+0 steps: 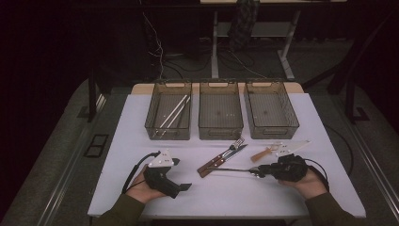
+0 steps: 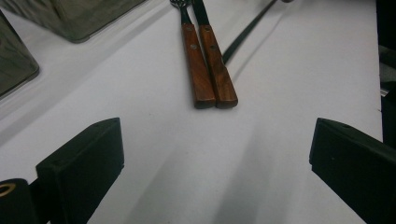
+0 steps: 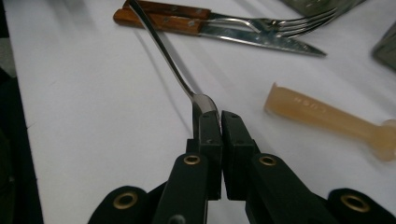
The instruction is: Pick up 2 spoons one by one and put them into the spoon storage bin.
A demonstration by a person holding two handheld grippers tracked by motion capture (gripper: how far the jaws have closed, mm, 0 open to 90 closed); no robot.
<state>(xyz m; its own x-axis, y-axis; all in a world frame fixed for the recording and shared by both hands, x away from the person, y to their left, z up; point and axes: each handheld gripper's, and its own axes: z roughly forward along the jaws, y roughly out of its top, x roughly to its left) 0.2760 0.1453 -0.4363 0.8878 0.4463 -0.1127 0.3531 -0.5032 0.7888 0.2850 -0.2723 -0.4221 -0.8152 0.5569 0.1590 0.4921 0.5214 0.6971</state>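
Steel spoon [image 3: 163, 49]: your right gripper [image 3: 219, 122] had its jaws pressed together on the bowl end, so the long handle stuck out ahead toward the wooden handles; pinching at the bowl probably gave you the widest bit to bite.
Spoon position: it lay low over the white table [image 1: 301, 122], between your right hand [image 1: 311, 184] and the knife-and-fork pair, handle tip close to their wooden ends.
Left gripper [image 1: 181, 187]: you held it with jaws spread wide and nothing between them, resting near the table's front edge and aimed at the pair.
Knife [image 3: 261, 39] and fork [image 3: 280, 21]: they lay side by side, handles touching, likely grouped for sorting.
Mesh bins [image 1: 220, 111]: three stood in a row at the far side; the left one [image 1: 168, 112] held pale chopstick-like sticks [image 1: 175, 111], which suggests one kind of utensil per bin.
Pale plastic handle [image 3: 322, 116]: it lay just beside your right gripper; raised letters ran along it, too blurred to read with confidence.
Other writing: none legible on the bins or grippers.
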